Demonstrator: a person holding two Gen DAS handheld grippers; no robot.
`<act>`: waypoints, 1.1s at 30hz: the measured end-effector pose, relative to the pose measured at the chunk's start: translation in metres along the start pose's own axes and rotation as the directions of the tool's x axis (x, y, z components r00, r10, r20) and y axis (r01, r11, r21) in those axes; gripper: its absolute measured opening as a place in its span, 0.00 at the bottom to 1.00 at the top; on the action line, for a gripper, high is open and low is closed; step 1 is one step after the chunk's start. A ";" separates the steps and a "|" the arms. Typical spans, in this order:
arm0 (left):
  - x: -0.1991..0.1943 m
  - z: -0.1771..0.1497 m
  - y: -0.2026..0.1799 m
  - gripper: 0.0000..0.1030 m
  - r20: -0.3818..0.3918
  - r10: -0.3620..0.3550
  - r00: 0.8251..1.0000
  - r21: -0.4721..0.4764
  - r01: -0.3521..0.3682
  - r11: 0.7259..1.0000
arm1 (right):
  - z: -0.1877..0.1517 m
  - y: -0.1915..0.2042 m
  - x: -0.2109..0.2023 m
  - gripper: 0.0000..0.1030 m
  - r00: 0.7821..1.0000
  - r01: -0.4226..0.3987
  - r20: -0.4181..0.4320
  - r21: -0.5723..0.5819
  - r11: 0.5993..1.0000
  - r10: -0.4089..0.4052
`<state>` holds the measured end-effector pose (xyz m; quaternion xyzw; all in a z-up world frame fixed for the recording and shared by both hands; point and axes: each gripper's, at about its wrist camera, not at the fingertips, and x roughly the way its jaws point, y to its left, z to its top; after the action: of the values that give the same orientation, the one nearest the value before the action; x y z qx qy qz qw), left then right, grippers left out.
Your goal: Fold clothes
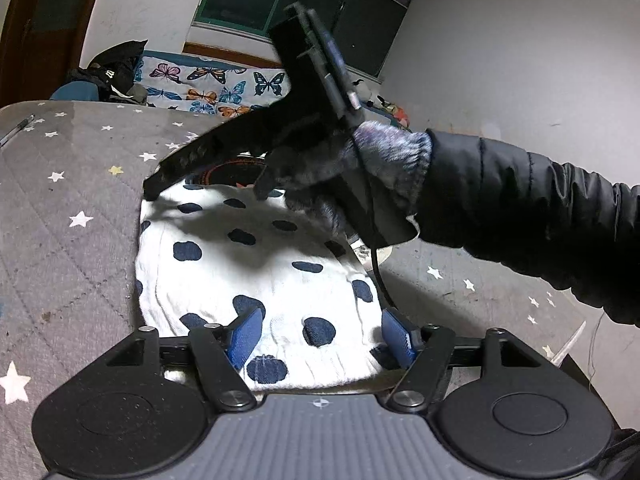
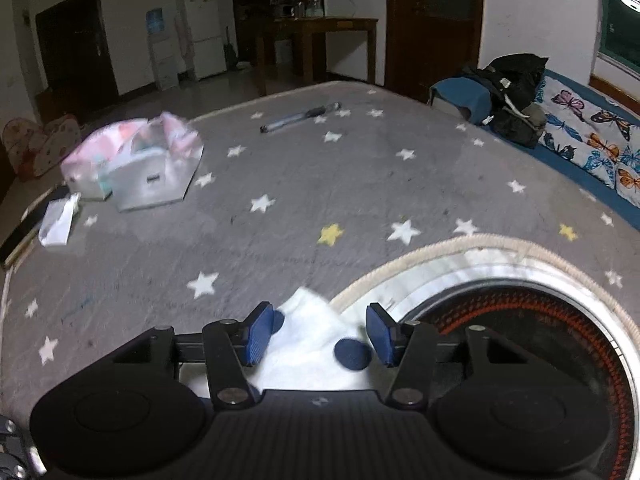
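A white knitted garment with navy dots (image 1: 256, 276) lies folded into a compact rectangle on the grey star-print cover (image 1: 72, 216). My left gripper (image 1: 320, 336) is open, its blue pads (image 1: 244, 336) straddling the garment's near edge. A gloved hand (image 1: 384, 160) holds my right gripper (image 1: 154, 190), whose tip rests at the garment's far left corner. In the right wrist view that gripper (image 2: 320, 334) is open, with a corner of the dotted garment (image 2: 312, 344) lying between and under its pads.
A round opening with a cream rope rim (image 2: 440, 252) and a black-and-red disc inside (image 2: 520, 340) sits just beyond the garment. Further off on the cover are a pink-white bag with boxes (image 2: 136, 160), a tissue pack (image 2: 58, 220) and a pen (image 2: 300, 116). Butterfly bedding (image 2: 592, 148) and a black bag (image 2: 512, 92) lie at the right.
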<state>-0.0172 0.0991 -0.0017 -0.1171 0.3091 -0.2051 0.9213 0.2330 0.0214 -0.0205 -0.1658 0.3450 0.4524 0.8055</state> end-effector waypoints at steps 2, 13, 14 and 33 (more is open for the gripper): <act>-0.001 0.003 0.000 0.68 0.004 0.003 1.000 -0.003 -0.003 1.000 | -0.001 -0.001 -0.012 0.50 1.000 -0.003 0.009 -0.005 1.000 0.003; -0.003 0.010 0.008 0.71 0.026 0.043 0.999 -0.023 -0.043 0.999 | -0.058 -0.001 -0.057 0.51 1.000 -0.014 0.010 0.006 1.000 0.014; -0.002 0.009 0.009 0.71 0.018 0.047 0.999 -0.023 -0.047 0.999 | -0.063 -0.001 -0.061 0.51 1.000 -0.015 0.010 0.007 1.000 0.015; 0.004 -0.002 -0.003 0.71 -0.009 0.046 0.999 0.032 -0.046 0.998 | -0.091 -0.052 -0.072 0.51 0.996 0.072 0.035 0.190 0.979 -0.079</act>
<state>-0.0164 0.0947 -0.0042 -0.0945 0.3129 -0.1893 0.9259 0.2147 -0.1042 -0.0364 -0.0923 0.3627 0.3903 0.8412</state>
